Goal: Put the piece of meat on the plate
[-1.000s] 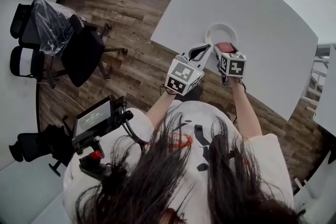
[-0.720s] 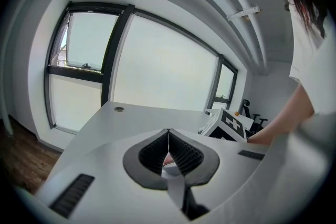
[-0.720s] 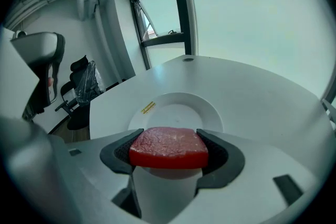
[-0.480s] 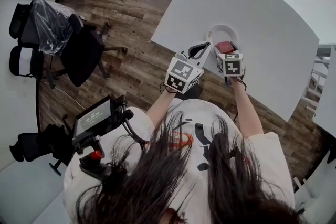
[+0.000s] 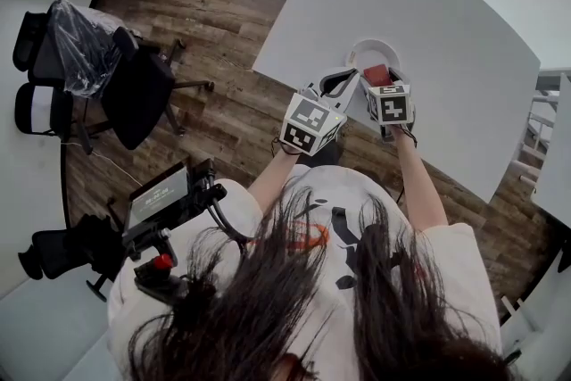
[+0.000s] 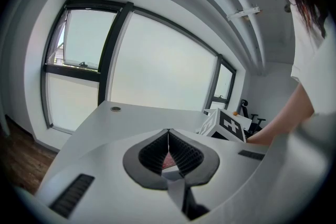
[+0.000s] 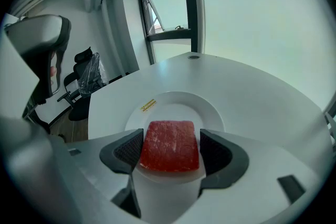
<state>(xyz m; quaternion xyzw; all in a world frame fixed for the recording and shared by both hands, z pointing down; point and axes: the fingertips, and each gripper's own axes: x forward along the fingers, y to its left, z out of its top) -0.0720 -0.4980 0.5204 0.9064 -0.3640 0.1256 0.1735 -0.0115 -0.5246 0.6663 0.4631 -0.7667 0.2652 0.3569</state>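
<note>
**A:** What's your left doing?

**B:** My left gripper (image 6: 168,135) is clenched on nothing, jaws pressed together. It sits at the table (image 5: 464,31) edge just beside the right one, angled toward the plate (image 7: 212,108).

**A:** And the right?

**B:** My right gripper (image 7: 170,148) pinches the piece of meat (image 7: 169,141) by its sides, over the plate's near half. I'd ease it forward, lower it flat, then let go. The forearm reaches ahead and the tool tips slightly down.

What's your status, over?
Left tongs shut, empty. Right tongs shut on piece of meat, over the plate. Nothing in the way.
</note>
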